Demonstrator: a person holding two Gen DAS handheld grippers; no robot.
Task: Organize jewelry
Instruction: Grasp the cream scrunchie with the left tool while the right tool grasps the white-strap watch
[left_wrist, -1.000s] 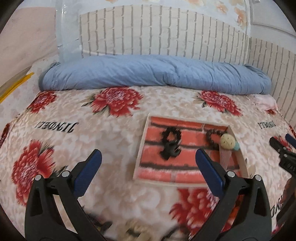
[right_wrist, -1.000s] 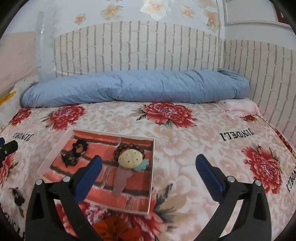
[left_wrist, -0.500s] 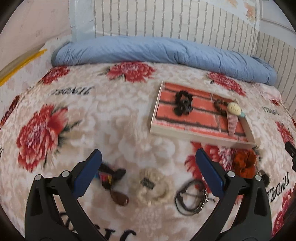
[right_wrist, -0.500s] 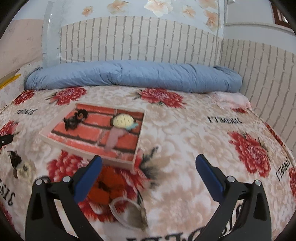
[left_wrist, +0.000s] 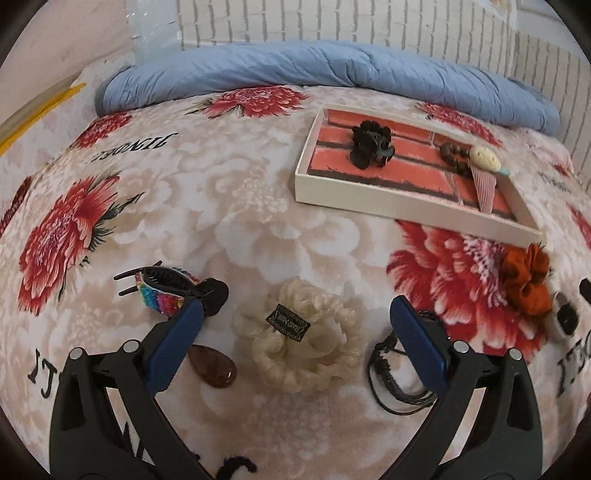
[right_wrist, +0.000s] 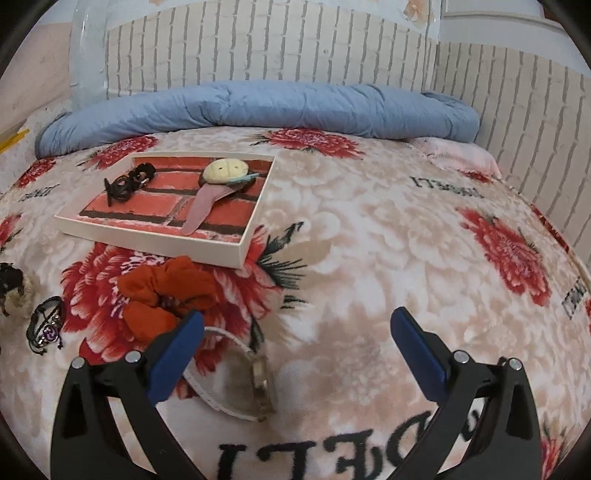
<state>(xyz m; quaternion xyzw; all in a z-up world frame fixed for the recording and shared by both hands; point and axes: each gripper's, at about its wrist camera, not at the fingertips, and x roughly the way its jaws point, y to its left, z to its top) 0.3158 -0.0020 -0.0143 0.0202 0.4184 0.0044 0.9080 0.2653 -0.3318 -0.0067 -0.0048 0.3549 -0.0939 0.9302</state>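
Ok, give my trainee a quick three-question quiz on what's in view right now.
1. True or false: the cream scrunchie already lies inside the tray.
2. Which item lies nearest the right tongs? A) white-strapped watch B) black claw clip C) blue duvet
3. Fill in: both the left tongs and the right tongs are ____ and hold nothing.

Key: 1 false, it lies on the floral blanket; 2 A; 3 open.
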